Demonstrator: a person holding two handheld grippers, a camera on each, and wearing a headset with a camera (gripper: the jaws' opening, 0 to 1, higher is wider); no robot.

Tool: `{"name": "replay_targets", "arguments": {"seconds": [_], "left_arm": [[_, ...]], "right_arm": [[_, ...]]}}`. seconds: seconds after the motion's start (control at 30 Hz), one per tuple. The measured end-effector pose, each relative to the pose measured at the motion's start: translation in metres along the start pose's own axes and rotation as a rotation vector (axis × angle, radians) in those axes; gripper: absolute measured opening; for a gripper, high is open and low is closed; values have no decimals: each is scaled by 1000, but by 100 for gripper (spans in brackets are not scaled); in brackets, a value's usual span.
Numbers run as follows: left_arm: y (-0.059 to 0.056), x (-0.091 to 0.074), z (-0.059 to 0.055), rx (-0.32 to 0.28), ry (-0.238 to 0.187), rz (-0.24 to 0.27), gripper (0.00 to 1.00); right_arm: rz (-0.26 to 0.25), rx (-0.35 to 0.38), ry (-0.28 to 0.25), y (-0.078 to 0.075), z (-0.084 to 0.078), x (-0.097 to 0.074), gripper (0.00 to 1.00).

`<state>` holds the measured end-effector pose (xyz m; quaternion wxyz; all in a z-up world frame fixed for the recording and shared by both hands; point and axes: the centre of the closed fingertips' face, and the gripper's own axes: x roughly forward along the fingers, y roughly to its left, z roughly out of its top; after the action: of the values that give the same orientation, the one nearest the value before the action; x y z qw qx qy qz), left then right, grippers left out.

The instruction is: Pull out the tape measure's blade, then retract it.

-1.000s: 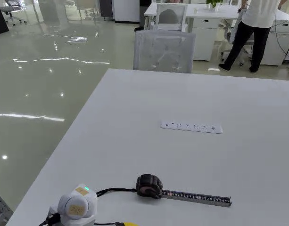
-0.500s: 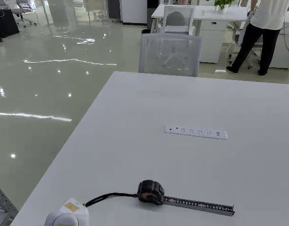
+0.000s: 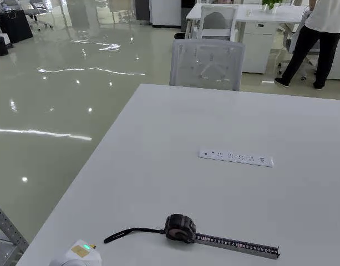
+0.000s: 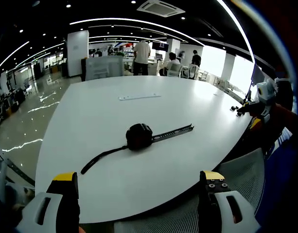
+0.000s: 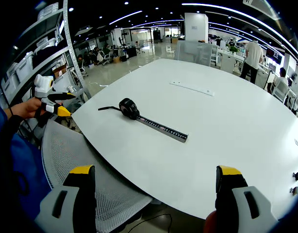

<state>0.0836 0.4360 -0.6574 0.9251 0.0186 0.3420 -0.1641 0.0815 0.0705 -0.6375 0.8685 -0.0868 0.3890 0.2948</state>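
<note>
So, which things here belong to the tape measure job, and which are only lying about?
For the job: tape measure; its pulled-out blade; left tool and right tool, both open, holding nothing.
Lying about: power strip; mesh chair.
</note>
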Motion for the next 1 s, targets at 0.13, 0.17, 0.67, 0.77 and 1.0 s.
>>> {"name": "replay_targets", "arguments": {"seconds": [0.13, 0.17, 0.67, 0.77, 1.0], "left_arm": [[-1, 2, 3, -42, -5, 15, 100], [-1, 2, 4, -45, -7, 23, 100], [-18, 27, 8, -49, 4, 32, 100], [-22, 35, 10, -36, 3, 24, 100], [-24, 55, 16, -15, 15, 6, 100]], "right_arm": [[6, 1, -5, -1, 1, 1, 100], [7, -4, -6, -1, 1, 1, 100], [46, -84, 5, -13, -3, 27, 95], [58, -93, 18, -14, -9, 33, 95], [62, -118, 32, -23, -14, 47, 94]]}}
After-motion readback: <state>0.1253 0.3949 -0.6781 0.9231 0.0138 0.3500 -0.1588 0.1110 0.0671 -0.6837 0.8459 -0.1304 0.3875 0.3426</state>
